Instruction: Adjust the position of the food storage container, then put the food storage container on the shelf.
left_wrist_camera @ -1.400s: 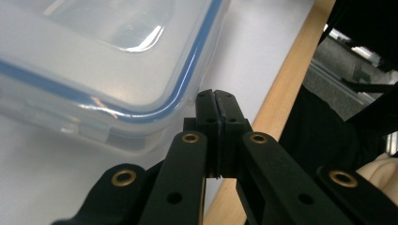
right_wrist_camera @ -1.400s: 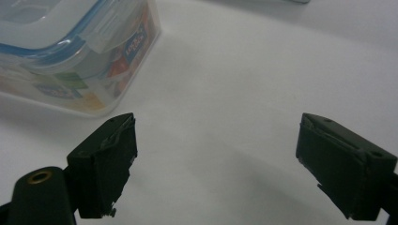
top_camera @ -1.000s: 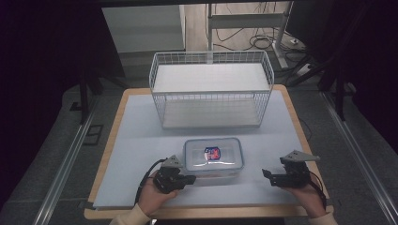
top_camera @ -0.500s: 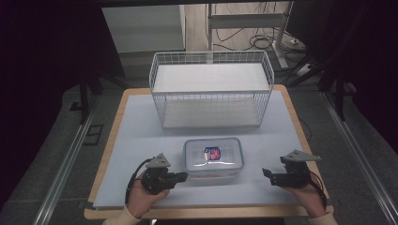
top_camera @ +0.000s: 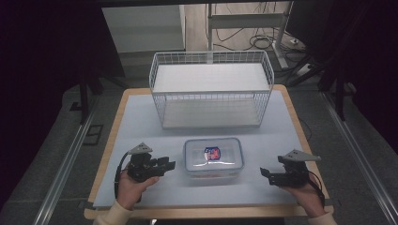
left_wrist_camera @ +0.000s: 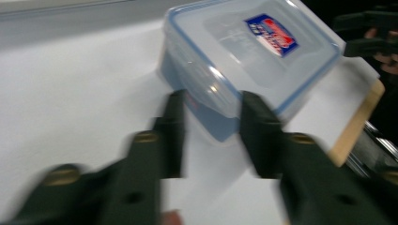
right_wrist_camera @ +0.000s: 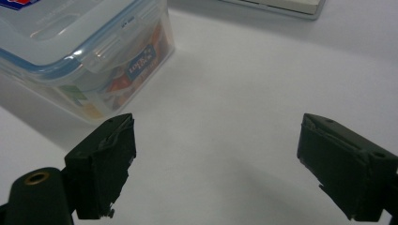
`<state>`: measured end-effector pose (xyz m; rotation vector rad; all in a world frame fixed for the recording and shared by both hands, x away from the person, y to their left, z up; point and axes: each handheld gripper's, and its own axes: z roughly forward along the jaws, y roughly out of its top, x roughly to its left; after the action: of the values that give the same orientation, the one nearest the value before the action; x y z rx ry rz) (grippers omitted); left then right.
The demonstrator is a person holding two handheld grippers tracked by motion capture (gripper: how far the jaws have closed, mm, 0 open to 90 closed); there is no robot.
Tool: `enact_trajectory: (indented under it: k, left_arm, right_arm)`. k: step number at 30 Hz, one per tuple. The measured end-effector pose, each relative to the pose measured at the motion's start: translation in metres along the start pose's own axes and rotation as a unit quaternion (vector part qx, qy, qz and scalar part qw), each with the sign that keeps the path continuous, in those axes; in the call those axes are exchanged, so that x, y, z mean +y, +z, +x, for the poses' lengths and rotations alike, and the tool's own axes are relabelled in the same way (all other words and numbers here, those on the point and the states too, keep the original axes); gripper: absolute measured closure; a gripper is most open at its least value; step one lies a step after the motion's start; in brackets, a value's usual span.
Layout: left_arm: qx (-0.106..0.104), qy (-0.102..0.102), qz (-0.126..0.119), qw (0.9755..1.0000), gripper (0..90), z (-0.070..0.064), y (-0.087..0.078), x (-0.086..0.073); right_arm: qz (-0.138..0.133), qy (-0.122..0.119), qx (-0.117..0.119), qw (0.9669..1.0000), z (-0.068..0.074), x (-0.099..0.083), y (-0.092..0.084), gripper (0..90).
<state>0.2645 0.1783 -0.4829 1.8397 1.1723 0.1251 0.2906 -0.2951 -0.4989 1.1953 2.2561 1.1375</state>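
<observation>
- Container (top_camera: 213, 158), a clear plastic box with a blue-rimmed snap lid and a red-and-blue label, was seen lying flat near the front middle of the table (top_camera: 141, 126), between the two grippers and touched by neither.
- Behind it, well apart, a white wire basket (top_camera: 211, 89) was seen standing at the far side of the table.
- Left gripper (top_camera: 168, 164) was held in the person's left hand just beside the container's left end, its tips pointed at the box; in the left gripper view (left_wrist_camera: 211, 136) the jaws were blurred and partly spread, having just been opening, with the container's near corner seen beyond the gap and no pad pressed on it.
- Right gripper (top_camera: 264, 173) was held in the right hand near the container's right end, clear of it; in the right gripper view (right_wrist_camera: 213, 173) the jaws were spread wide over bare table, with the container's latched end at upper left.
</observation>
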Motion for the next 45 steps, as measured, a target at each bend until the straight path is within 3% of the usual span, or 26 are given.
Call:
enact_trajectory:
  k: [1,2,3,8,12,18,23,28,34,37,40,41,45]
  left_arm:
    - [0.006,-0.004,-0.003,1.0,37.9,-0.001,0.0,0.0]
    - [0.011,-0.006,-0.003,0.9999,37.9,-0.001,0.0,0.001]
    - [0.011,-0.009,-0.003,0.9999,31.4,-0.001,0.001,0.001]
    - [-0.002,-0.029,-0.006,0.9996,23.4,0.001,0.003,0.004]
    - [-0.009,-0.052,-0.006,0.9986,19.9,0.004,0.009,0.009]
    - [-0.021,-0.065,-0.002,0.9977,18.7,0.004,0.021,0.018]
    - [-0.033,-0.078,0.007,0.9964,18.0,0.008,0.035,0.025]
    - [-0.043,-0.096,0.019,0.9943,18.0,0.012,0.05,0.031]
    - [-0.053,-0.099,0.04,0.9929,17.6,0.01,0.059,0.028]
    - [-0.066,-0.114,0.047,0.9901,18.4,0.009,0.061,0.022]
    - [-0.068,-0.115,0.057,0.9893,18.8,0.007,0.066,0.019]
    - [-0.08,-0.124,0.062,0.9871,19.0,0.006,0.068,0.017]
    - [-0.091,-0.132,0.069,0.9846,19.3,0.006,0.072,0.015]
  right_arm:
    - [-0.004,0.003,0.008,1.0,0.0,0.001,-0.001,12.0]
    - [-0.004,0.003,0.008,1.0,0.0,0.001,-0.001,12.0]
    - [-0.009,0.009,0.017,0.9998,0.001,0.001,-0.001,11.9]
    - [-0.013,0.033,0.034,0.9988,0.001,0.006,-0.004,12.0]
    - [-0.013,0.036,0.042,0.9984,0.001,0.009,-0.004,13.0]
    - [-0.007,0.032,0.061,0.9976,0.006,0.016,-0.002,13.3]
    - [-0.01,0.043,0.076,0.9962,0.005,0.022,-0.001,13.3]
    - [-0.008,0.055,0.086,0.9947,0.006,0.036,0.005,12.5]
    - [-0.007,0.058,0.1,0.9933,0.012,0.055,0.017,12.3]
    - [-0.009,0.056,0.103,0.993,0.015,0.061,0.021,12.3]
    - [-0.008,0.057,0.108,0.9925,0.019,0.065,0.027,12.2]
    - [0.0,0.059,0.112,0.992,0.021,0.067,0.032,11.9]
    - [0.008,0.061,0.121,0.9907,0.024,0.068,0.038,11.6]
